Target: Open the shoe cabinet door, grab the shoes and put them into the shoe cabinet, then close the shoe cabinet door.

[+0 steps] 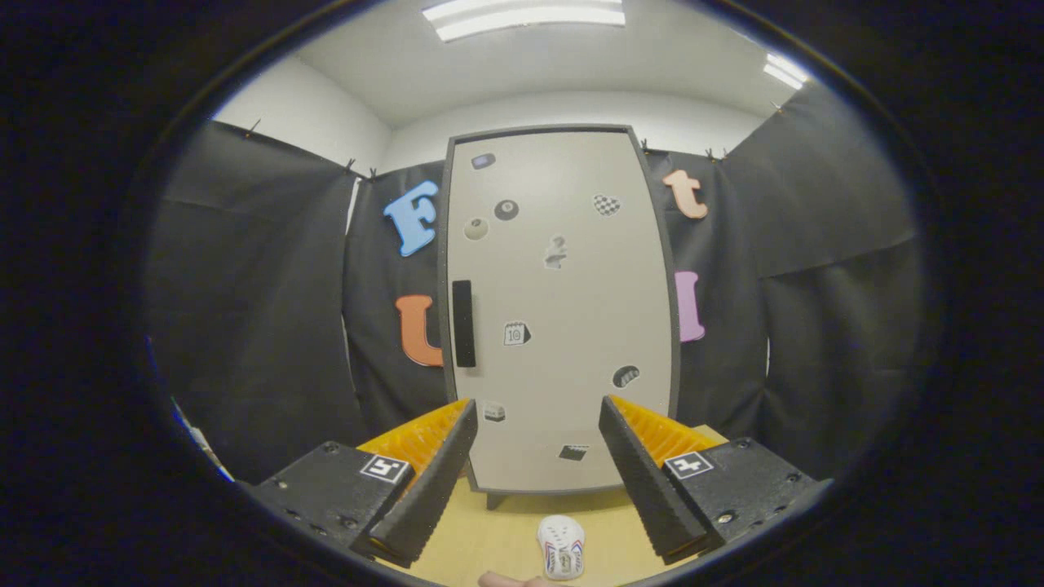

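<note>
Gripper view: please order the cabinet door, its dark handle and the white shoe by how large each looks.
1. Cabinet door, shut.
2. Handle.
3. Shoe, between the open gripper's fingers; nearer the camera, so unsure against the handle.

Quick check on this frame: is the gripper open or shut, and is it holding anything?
Gripper: open, holding nothing; fingers spread apart facing the closed shoe cabinet door, with the shoe on the table between them, untouched.

The shoe cabinet [563, 310] stands upright on the table [489, 534]; before it, between my spread fingers [432, 481], lies the shoe [561, 546].
</note>
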Motion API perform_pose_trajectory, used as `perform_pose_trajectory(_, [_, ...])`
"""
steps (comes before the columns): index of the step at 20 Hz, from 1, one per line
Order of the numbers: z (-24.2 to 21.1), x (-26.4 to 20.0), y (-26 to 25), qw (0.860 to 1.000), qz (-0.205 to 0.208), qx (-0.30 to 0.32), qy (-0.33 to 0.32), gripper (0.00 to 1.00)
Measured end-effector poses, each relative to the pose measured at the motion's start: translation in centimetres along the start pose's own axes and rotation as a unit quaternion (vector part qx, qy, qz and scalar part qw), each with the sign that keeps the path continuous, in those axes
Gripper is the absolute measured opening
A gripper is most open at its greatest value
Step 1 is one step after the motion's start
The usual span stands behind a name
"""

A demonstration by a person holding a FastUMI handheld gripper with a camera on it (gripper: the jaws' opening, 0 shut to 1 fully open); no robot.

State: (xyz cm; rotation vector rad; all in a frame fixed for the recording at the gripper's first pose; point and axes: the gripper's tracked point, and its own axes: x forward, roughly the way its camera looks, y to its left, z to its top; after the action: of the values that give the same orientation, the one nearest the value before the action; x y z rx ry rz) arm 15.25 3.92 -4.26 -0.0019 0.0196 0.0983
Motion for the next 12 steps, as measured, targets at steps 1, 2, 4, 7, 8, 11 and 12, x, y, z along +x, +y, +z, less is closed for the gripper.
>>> perform_pose_trajectory(1, [-0.4,1.7,0.8,1.0,0.01,-0.003,0.006,0.99])
perform_pose_trajectory(2, [-0.7,3.5,1.7,1.0,0.021,-0.005,0.011,0.99])
perform_pose_trajectory(4, [-1.0,6.9,3.1,0.999,0.034,-0.012,0.023,0.99])
perform_pose_trajectory(7, [-0.1,11.3,4.8,0.998,0.048,-0.016,0.021,0.99])
perform_pose_trajectory(8, [0.7,12.6,5.5,0.998,0.053,-0.014,0.015,0.99])
perform_pose_trajectory(11, [3.5,16.1,7.7,0.997,0.076,-0.001,-0.005,0.99])
perform_pose_trajectory(12, [4.3,17.1,8.2,0.997,0.079,0.002,-0.009,0.99])
